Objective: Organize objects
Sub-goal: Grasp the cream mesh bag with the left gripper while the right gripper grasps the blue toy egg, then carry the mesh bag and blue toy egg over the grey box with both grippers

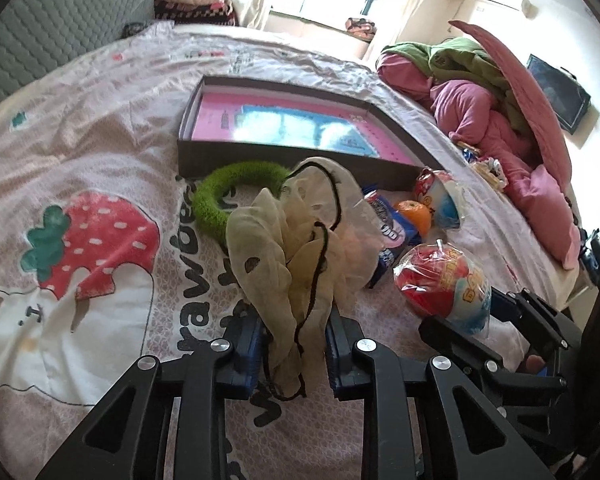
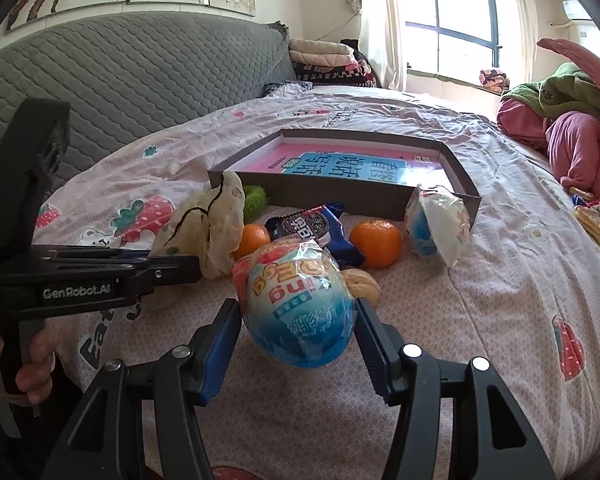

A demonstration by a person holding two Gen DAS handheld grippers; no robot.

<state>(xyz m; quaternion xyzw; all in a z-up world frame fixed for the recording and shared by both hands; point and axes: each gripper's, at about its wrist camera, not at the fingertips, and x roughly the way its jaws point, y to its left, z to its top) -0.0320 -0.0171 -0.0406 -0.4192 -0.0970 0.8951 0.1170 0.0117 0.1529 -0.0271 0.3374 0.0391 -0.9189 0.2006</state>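
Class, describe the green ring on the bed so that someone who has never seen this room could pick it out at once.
Find the shallow grey box with the pink book lying open-topped on the strawberry bedspread. Against the box's near wall, at its left end, lies the green ring, partly behind the cream scarf held in the left tongs. It alone is fuzzy, bright green and hoop-shaped; its neighbours are wrapped snacks and oranges.

Sheer cream gauze pouch (image 1: 296, 240) with dark yarn drawstring crumpling softly. Green ring (image 1: 224, 196) looking fuzzy, matt. Toy egg (image 2: 300, 308) gleaming in crinkled clear plastic wrap. Cookie packet (image 2: 316, 232) showing glossy foil. Oranges (image 2: 375, 243) showing dimpled, waxy peel. Bed sheet (image 2: 500, 264) lying as matt printed cotton. Tray (image 2: 340, 196) showing dull grey cardboard; book (image 2: 364, 164) inside reflecting glossy.
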